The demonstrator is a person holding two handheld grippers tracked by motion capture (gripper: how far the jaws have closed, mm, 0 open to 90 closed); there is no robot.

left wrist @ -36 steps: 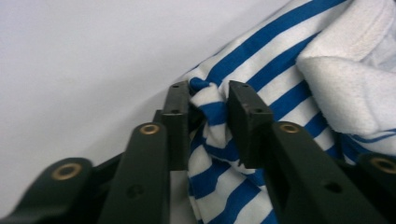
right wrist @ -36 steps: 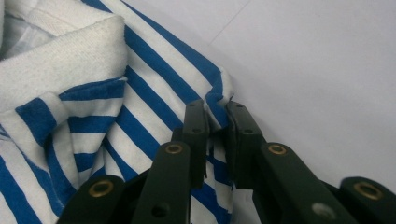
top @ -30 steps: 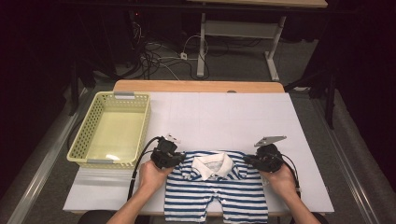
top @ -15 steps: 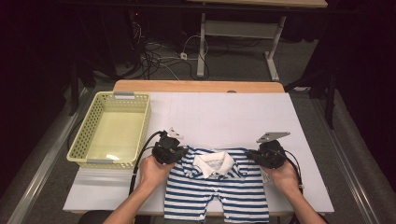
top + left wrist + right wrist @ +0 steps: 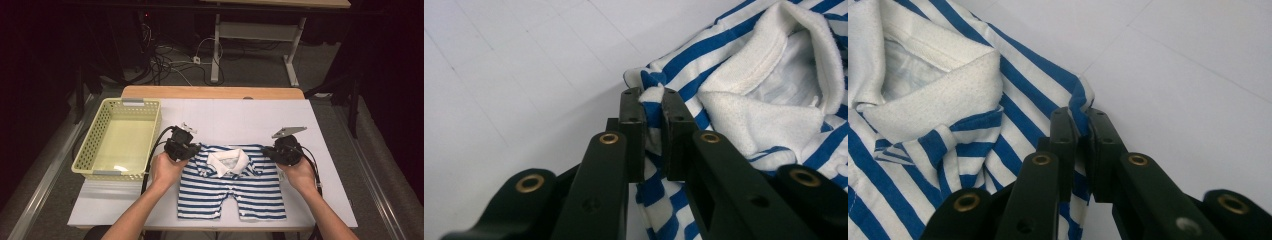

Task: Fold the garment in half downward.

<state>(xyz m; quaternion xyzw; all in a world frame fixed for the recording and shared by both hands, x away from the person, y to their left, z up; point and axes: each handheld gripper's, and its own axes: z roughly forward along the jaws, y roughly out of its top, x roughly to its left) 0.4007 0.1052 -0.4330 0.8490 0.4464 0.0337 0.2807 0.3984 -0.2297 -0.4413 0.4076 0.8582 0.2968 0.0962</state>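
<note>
A small blue-and-white striped romper [image 5: 231, 189] with a white collar [image 5: 229, 162] lies near the front edge of the white table [image 5: 240, 120]. My left gripper [image 5: 192, 150] is shut on the garment's left shoulder. In the left gripper view the two black pads pinch a fold of striped cloth [image 5: 653, 112] beside the collar [image 5: 769, 85]. At the other shoulder my right gripper [image 5: 270, 153] is shut on the fabric. The right gripper view has its pads clamped on the striped shoulder edge [image 5: 1079, 117], with the collar [image 5: 933, 90] to the left.
A pale yellow plastic basket [image 5: 120, 137] stands at the table's left side, with nothing in it. Beyond the table's wooden far edge [image 5: 212, 92], cables lie on the floor by another desk's frame. White tabletop stretches behind the garment.
Both hands have lifted slightly and moved away from the person, pulling the romper's shoulders farther onto the table. Both grips have held.
</note>
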